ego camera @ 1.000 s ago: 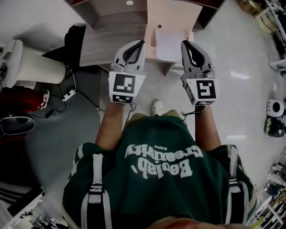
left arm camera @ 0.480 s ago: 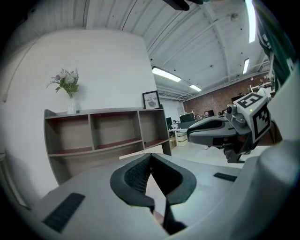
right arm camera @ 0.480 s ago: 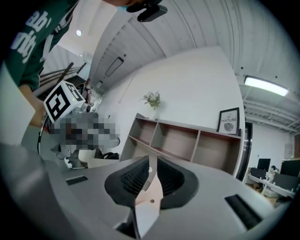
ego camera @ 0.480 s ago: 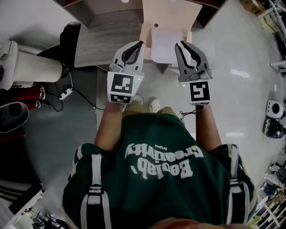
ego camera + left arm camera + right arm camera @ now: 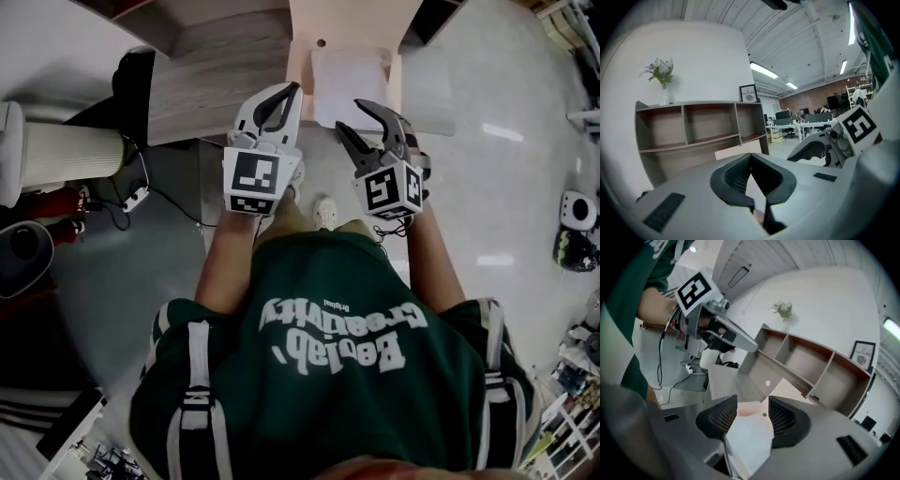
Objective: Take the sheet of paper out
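The white sheet of paper (image 5: 349, 75) lies flat in a pale open drawer (image 5: 302, 66) at the desk's front. My right gripper (image 5: 351, 116) hangs just in front of the drawer, rolled onto its side. Its jaws are opening and nothing is pressed between them. In the right gripper view the paper (image 5: 749, 434) shows through the gap of the right gripper (image 5: 752, 411), lying beyond it. My left gripper (image 5: 289, 90) is shut and empty, over the drawer's left edge. In the left gripper view the left gripper (image 5: 751, 157) points toward a shelf unit (image 5: 693, 133).
A grey wood desk top (image 5: 211, 80) lies left of the drawer. On the floor at the left are a white ribbed cylinder (image 5: 66, 155) and a power strip with cables (image 5: 141, 197). The person's shoe (image 5: 325, 213) stands under the grippers. A small white device (image 5: 577, 208) sits far right.
Both grippers came back toward the body and down. The right gripper, shut beside the paper before, has rolled sideways and opened its jaws. The paper stays in the drawer.
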